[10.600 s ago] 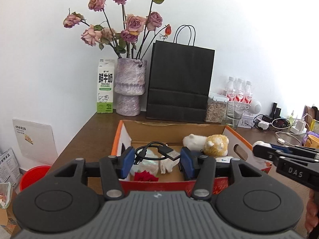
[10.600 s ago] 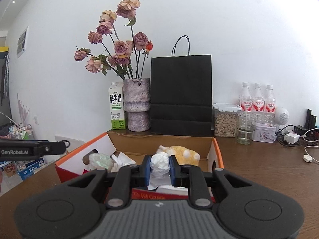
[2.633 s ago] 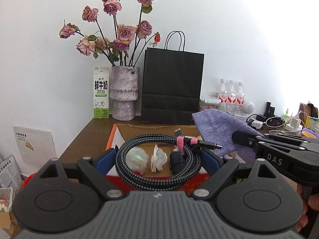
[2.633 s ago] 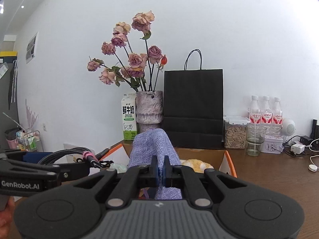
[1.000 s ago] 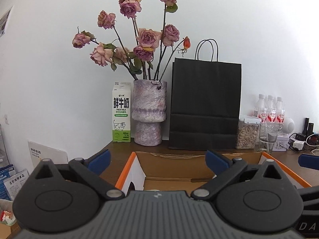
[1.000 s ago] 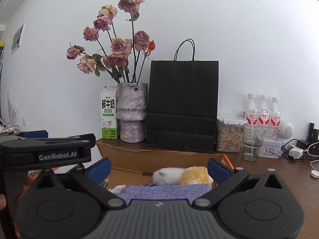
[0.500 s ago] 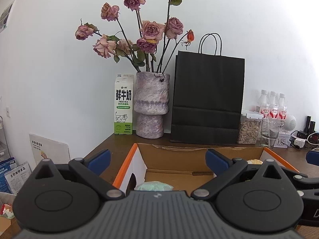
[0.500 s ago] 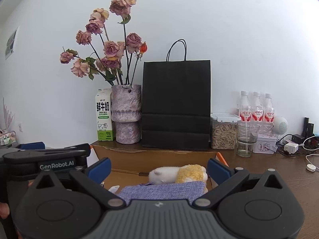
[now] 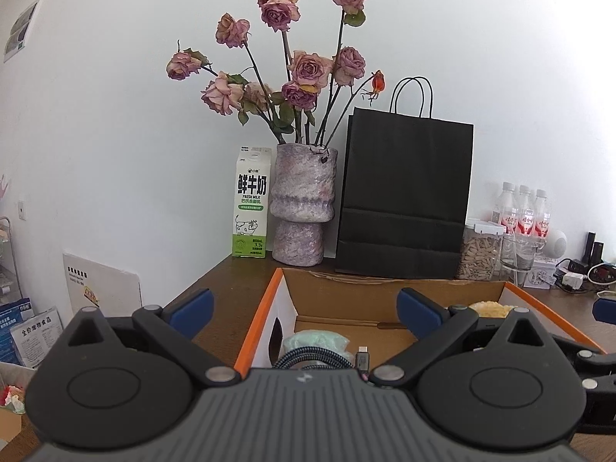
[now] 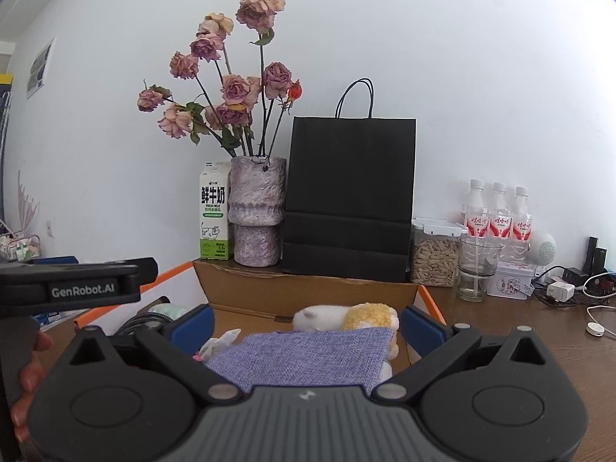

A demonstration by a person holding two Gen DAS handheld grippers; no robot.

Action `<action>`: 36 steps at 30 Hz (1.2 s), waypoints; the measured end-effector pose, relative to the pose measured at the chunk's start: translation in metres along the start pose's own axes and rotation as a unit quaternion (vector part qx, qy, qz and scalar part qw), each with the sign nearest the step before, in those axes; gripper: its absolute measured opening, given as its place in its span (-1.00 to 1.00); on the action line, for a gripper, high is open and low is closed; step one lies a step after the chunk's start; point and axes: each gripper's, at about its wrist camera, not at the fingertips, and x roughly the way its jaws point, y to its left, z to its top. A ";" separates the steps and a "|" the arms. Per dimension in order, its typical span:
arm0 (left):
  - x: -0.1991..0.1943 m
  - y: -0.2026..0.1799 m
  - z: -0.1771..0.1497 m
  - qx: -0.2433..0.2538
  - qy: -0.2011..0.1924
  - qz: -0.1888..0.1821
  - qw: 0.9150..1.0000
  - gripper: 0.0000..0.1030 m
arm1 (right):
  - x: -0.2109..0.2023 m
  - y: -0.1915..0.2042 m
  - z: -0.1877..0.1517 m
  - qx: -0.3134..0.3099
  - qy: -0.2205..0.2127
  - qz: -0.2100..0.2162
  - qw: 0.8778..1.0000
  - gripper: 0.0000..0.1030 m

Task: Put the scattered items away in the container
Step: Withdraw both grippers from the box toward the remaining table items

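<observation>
Standing wide apart with nothing between them, the blue pads of the left gripper [image 9: 306, 310] are seen above the near left part of the cardboard box [image 9: 385, 288]; the right gripper [image 10: 306, 325] is likewise spread wide and empty, poised over the box's near right part. Inside the box, a braided cable [image 9: 308, 358] is coiled at the near left with a pale green wad [image 9: 317, 340] just behind it; a purple cloth [image 10: 304, 354] is laid across the near middle, its far edge touching a white and yellow plush toy [image 10: 346, 317]; a crumpled tissue [image 10: 221, 342] is seen just left of the cloth. The box's orange-edged left wall [image 9: 258, 331] is close below the left gripper's inner finger; bare brown table [image 9: 227, 288] is left open beside that wall, and more to the right of the box [image 10: 500, 331]. Behind the far edge, a milk carton [image 9: 250, 208], a vase of dried roses [image 9: 302, 208] and a black paper bag [image 9: 404, 196] are lined along the wall, well apart from both grippers.
</observation>
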 end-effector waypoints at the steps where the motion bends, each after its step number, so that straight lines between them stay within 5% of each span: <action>1: -0.002 0.000 -0.002 0.004 -0.002 -0.001 1.000 1.00 | -0.001 0.001 -0.001 -0.002 0.000 0.000 1.000 1.00; 16: -0.046 0.012 -0.029 0.014 -0.007 0.016 1.000 1.00 | -0.030 0.002 -0.032 -0.031 0.023 -0.019 0.999 1.00; 26: -0.069 0.019 -0.042 0.013 0.016 0.017 1.000 1.00 | -0.049 -0.012 -0.047 0.010 0.054 -0.016 0.998 1.00; 36: -0.070 0.017 -0.051 0.044 0.117 0.002 0.992 1.00 | -0.054 -0.015 -0.056 0.023 0.117 -0.023 0.993 1.00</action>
